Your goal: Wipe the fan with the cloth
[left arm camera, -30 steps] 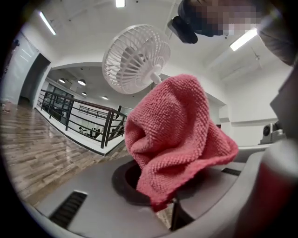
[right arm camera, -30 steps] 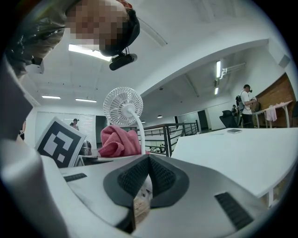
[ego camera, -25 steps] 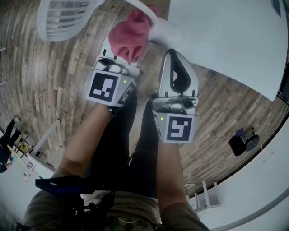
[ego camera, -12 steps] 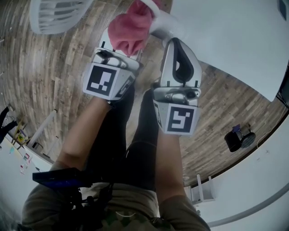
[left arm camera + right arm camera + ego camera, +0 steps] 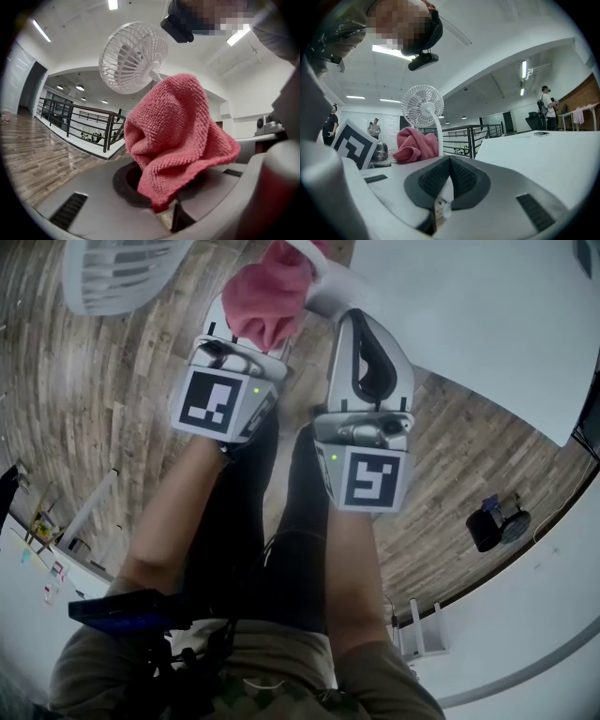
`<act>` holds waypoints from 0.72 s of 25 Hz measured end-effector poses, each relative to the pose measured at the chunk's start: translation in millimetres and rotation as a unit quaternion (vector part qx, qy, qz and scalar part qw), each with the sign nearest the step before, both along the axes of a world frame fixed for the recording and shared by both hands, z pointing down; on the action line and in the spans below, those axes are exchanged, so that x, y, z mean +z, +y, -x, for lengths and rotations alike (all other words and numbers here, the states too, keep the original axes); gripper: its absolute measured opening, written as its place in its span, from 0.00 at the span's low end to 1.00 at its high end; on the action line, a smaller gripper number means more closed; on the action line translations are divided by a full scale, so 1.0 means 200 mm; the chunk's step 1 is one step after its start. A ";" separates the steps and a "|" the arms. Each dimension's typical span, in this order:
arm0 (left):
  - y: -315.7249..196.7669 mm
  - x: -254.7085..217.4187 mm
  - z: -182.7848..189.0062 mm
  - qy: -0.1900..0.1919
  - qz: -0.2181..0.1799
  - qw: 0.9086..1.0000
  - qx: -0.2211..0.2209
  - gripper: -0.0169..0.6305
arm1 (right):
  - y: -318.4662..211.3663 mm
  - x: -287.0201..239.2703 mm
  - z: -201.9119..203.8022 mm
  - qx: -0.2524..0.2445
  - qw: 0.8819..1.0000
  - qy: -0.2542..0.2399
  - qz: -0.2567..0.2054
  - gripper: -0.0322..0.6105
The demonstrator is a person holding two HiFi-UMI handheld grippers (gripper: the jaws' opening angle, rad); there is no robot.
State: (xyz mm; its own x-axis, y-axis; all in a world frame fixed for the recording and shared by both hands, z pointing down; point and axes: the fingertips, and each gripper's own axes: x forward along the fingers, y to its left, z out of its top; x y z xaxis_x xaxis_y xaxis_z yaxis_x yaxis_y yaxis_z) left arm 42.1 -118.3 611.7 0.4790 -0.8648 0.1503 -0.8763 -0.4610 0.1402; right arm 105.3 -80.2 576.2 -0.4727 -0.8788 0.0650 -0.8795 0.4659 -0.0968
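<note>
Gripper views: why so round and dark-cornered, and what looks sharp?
Left gripper view: wide-angle lens rounds the picture and darkens its corners; cloth sharp, ceiling lights glare. Right gripper view: same rounding; fan small but clear. Head view: floor planks bow.

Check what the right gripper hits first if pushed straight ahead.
Probably the fan's white stem. It stands close ahead of the shut right gripper, a little left of its line. Depth is hard to judge.

No word, number or brand can be read; the left marker cube (image 5: 216, 407) and the right marker cube (image 5: 372, 479) bear only black-and-white square patterns.
</note>
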 end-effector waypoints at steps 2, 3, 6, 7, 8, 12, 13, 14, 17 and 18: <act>-0.02 0.01 0.03 0.003 -0.009 1.000 -0.002 0.16 | -0.01 0.00 0.01 -0.002 1.000 -0.002 -0.004 0.05; -0.02 0.02 0.04 0.005 -0.008 1.000 -0.003 0.16 | -0.01 0.00 0.02 -0.002 1.000 -0.003 -0.003 0.05; -0.02 0.02 0.04 -0.006 -0.008 1.000 -0.001 0.16 | -0.01 0.02 0.04 -0.005 1.000 -0.004 0.004 0.05; -0.02 0.02 0.04 -0.010 -0.010 1.000 0.001 0.16 | 0.00 0.02 0.04 -0.006 1.000 -0.004 0.006 0.05; -0.02 0.02 0.04 -0.012 -0.011 1.000 0.001 0.16 | 0.00 0.02 0.04 -0.007 1.000 -0.004 0.007 0.05; -0.03 0.02 0.05 -0.016 -0.013 1.000 -0.003 0.16 | 0.01 0.03 0.04 -0.011 1.000 0.001 0.007 0.05; -0.03 0.02 0.06 -0.016 -0.012 1.000 -0.005 0.16 | 0.01 0.03 0.04 -0.012 1.000 0.002 0.007 0.05; -0.04 0.03 0.07 -0.013 -0.009 1.000 -0.009 0.16 | 0.00 0.03 0.04 -0.012 1.000 0.004 0.008 0.05; -0.05 0.04 0.11 0.003 0.002 1.000 -0.021 0.16 | 0.00 0.03 0.02 -0.008 1.000 0.004 0.007 0.05; -0.05 0.05 0.11 0.004 0.002 1.000 -0.020 0.16 | 0.00 0.03 0.02 -0.006 1.000 0.003 0.007 0.05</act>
